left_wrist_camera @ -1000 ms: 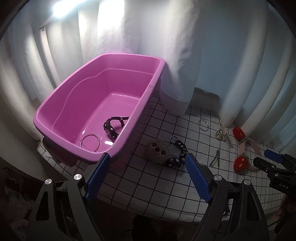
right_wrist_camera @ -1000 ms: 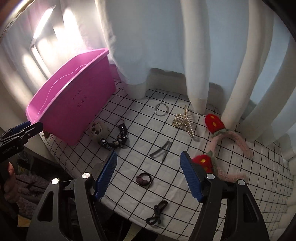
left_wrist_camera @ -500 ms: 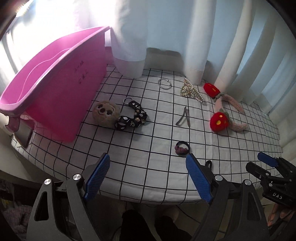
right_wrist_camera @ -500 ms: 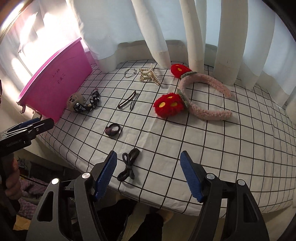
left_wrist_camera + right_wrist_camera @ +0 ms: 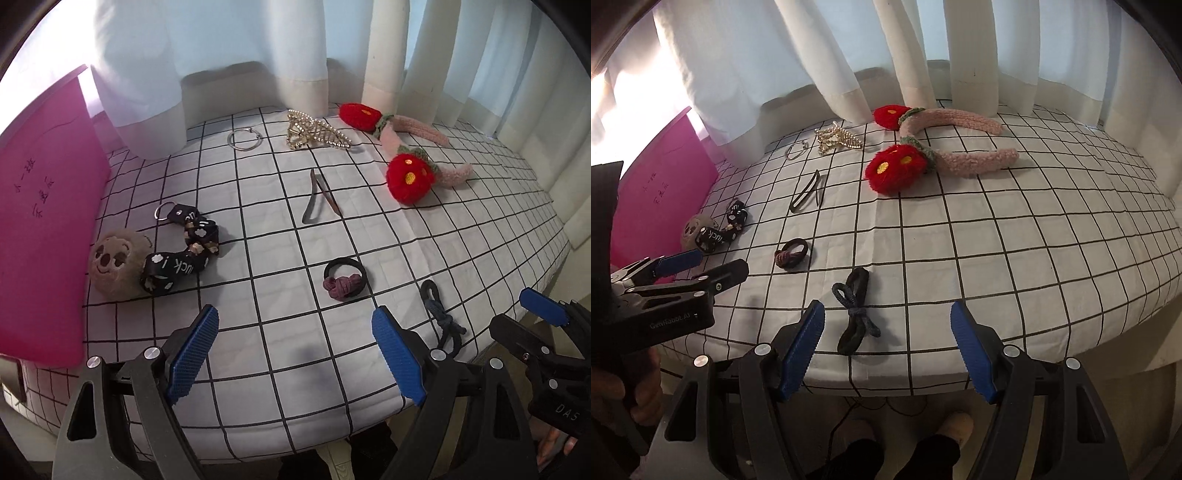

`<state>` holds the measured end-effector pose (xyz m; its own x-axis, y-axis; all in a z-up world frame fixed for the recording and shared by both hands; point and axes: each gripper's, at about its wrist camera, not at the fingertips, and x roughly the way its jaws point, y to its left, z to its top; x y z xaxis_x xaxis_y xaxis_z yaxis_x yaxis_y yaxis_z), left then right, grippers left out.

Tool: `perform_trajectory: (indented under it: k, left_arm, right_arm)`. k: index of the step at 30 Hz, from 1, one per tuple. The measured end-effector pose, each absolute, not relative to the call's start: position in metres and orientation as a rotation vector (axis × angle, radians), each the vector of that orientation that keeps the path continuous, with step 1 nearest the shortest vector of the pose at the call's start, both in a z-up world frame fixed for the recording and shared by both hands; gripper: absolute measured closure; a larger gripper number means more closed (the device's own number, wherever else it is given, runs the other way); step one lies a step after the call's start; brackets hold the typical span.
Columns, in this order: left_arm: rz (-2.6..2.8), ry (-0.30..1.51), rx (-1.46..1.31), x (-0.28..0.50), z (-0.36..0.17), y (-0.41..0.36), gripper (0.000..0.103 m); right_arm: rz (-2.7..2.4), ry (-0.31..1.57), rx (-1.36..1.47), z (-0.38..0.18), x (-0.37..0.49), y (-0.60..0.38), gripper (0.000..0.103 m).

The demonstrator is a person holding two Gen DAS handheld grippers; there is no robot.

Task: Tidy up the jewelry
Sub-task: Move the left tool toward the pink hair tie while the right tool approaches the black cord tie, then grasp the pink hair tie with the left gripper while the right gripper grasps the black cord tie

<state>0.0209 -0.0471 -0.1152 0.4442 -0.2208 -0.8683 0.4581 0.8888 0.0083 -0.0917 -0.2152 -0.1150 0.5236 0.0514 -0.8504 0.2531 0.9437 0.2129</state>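
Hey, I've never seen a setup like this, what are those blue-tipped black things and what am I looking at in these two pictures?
Those are hand-held grabbing tools, one in each of a person's hands, each carrying its own camera looking along its two blue fingers. One picture is from the left tool, the other from the right tool. Both are open and hold nothing. On the checked tablecloth lie a pink headband with red flowers, a gold hair claw, a metal ring, a hair clip, two hair ties, and a plush keychain. A pink bin stands alongside.
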Motion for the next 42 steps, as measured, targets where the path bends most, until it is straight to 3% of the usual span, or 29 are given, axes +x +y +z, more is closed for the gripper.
perform_trajectory:
  k: [33, 39, 42]
  left_arm:
    - [-0.496, 0.950, 0.260, 0.041, -0.165, -0.064, 0.019]
    - [-0.527, 0.920, 0.234, 0.038, -0.165, -0.066, 0.023]
    - [-0.521, 0.891, 0.262, 0.033, -0.165, -0.069, 0.035]
  right_arm:
    - [-0.237, 0.927, 0.226, -0.169, -0.080, -0.188, 0.036]
    - [-0.237, 0.914, 0.193, -0.169, -0.081, -0.185, 0.048]
    - [-0.227, 0.907, 0.178, -0.169, -0.081, -0.182, 0.055]
